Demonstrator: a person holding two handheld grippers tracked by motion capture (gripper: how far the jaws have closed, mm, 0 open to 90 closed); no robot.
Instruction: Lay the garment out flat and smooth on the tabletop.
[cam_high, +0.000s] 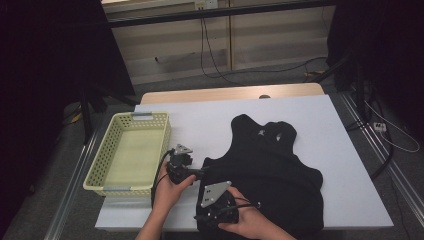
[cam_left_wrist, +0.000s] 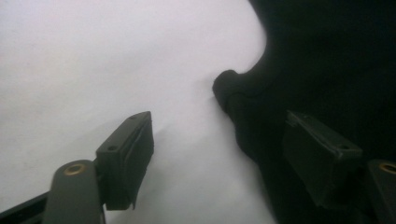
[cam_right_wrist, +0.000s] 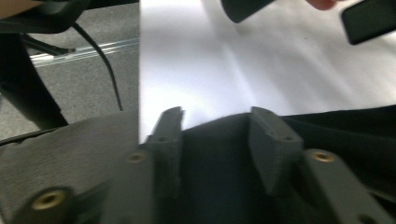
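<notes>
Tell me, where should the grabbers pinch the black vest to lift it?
Probably at the black vest's near left edge, coming in from the basket side. The cloth lies flat, so only an edge gives the jaws something to close on; the left gripper already straddles that edge, open.

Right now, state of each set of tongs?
Left tongs: open, one jaw over the white table cover, the other over the black garment's edge, nothing held.
Right tongs: open, jaws astride the garment's hem.
</notes>
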